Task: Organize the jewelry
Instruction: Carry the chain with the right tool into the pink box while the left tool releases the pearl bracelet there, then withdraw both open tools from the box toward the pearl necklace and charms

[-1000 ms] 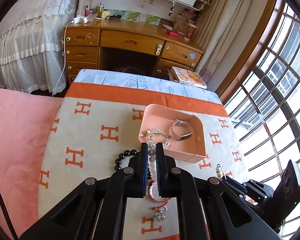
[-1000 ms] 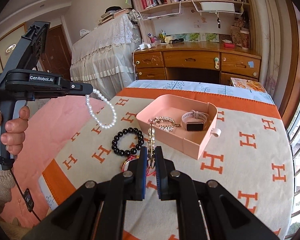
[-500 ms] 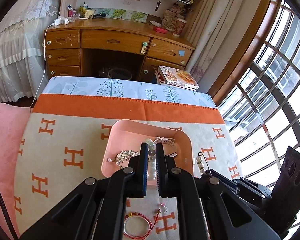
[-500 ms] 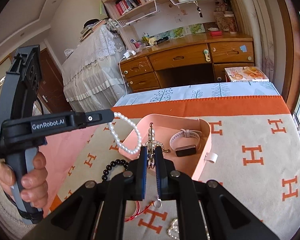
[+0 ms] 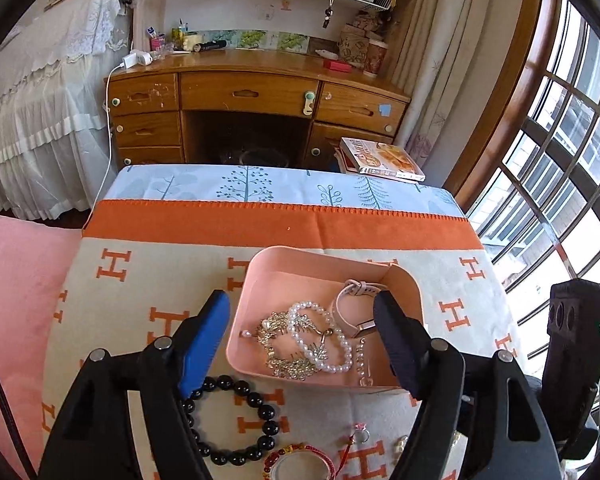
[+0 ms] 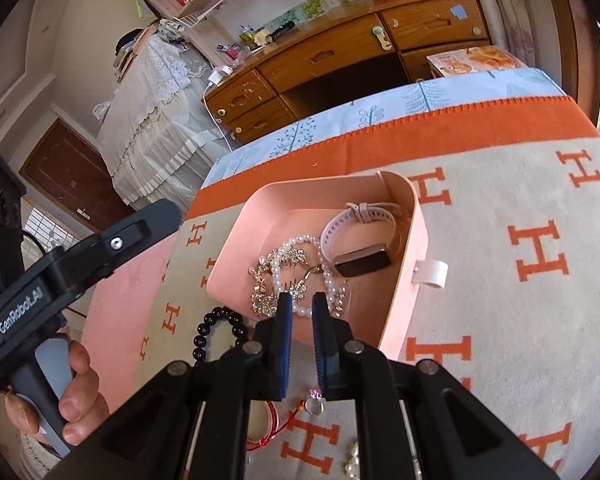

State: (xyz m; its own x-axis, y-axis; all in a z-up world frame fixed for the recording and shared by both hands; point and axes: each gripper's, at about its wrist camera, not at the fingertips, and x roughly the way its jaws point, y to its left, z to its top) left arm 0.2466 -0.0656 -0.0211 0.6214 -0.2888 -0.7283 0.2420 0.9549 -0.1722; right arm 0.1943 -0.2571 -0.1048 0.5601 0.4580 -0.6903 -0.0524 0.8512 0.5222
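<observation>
Pink plastic holds most of the haul now: the pearl bracelet (image 5: 320, 336) that dangled from the left claw (image 5: 300, 340) half a second ago lies loose in the tray (image 5: 244, 280), draped over the gold brooch (image 5: 284, 344), with the watch (image 5: 350, 308) at about 2 o'clock from it. That claw has sprung wide and holds nothing. The right claw (image 6: 298, 304) hangs over the tray's near wall, its jaws parted by a narrow gap; the little gold piece it carried a moment back seems to be down among the pearls, though I cannot pick it out cleanly.

So two more pieces look sorted. Still outside the tray, at 6 to 7 o'clock from it, sit the black bead bracelet (image 5: 240, 420), a red cord bracelet (image 5: 300, 460) and a small ring (image 6: 315, 404).

All of it rests on an orange-and-cream blanket (image 5: 140, 280) patterned with H letters. Beyond stands a wooden desk (image 5: 252, 92), a lace-covered bed (image 5: 40, 100) at 10 o'clock, and tall windows (image 5: 560, 160) at 3 o'clock.
</observation>
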